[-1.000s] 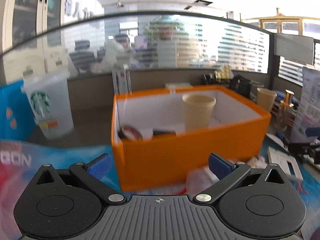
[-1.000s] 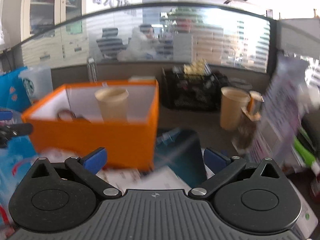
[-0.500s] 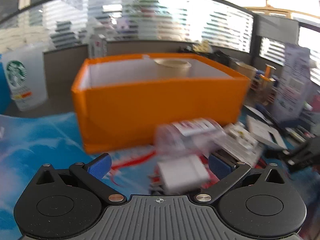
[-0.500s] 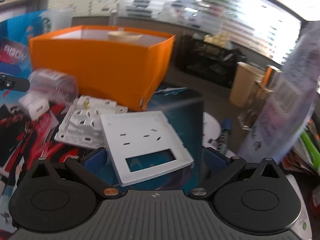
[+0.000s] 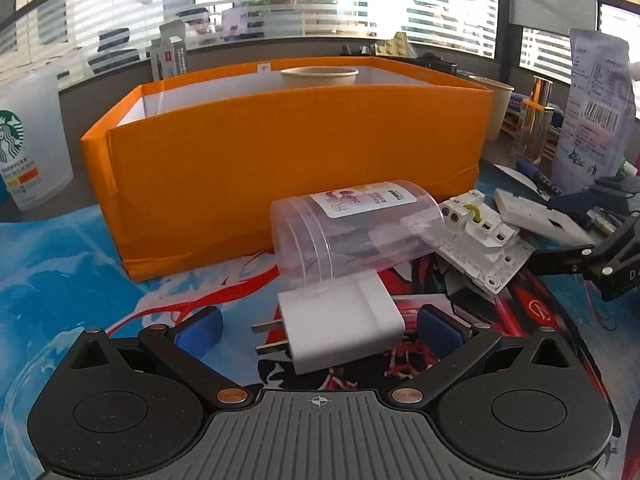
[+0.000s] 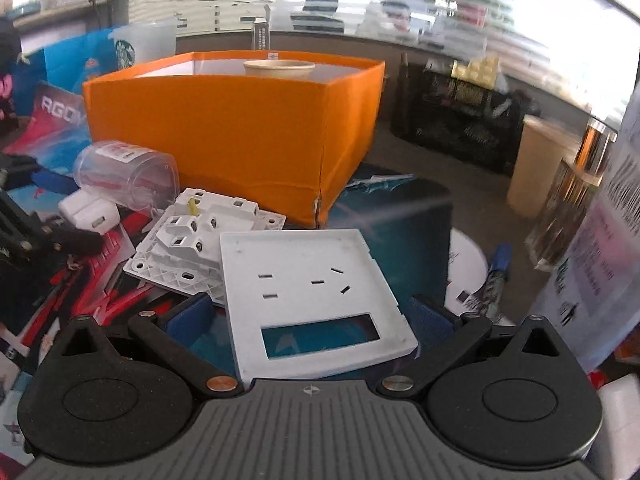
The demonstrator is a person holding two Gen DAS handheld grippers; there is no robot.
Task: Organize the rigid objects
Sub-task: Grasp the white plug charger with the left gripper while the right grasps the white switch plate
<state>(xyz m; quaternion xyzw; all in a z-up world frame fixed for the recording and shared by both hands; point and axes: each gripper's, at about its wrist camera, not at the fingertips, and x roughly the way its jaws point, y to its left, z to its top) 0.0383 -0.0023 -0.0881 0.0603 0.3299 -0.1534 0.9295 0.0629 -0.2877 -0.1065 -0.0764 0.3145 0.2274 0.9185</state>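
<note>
Orange card forms the largest item: an open box [image 5: 288, 160] standing on the table [image 5: 60, 264], which is covered by a printed blue and red mat. A paper cup [image 5: 319, 76] stands upright inside the box, only its rim showing above the wall. A frosted cup [image 5: 28, 140] with a green logo stands left of the box.

In front of the box, a clear jar [image 5: 352, 232] lies on its side, mouth toward the left camera, just beside the box wall. A white socket [image 6: 200, 240] lies to its right with its terminal side up, touching the jar. A white cover plate [image 6: 312, 292], with slots and a rectangular cut-out, overlaps the socket edge.

A white charger [image 5: 340, 326] lies flat in front of the jar and touches it, prongs pointing left.

Left tongs [image 5: 318, 330]: wide open, blue pads either side of the charger, holding nothing.

Right tongs [image 6: 310, 318]: wide open, pads flanking the cover plate, with no grip on it.
</note>
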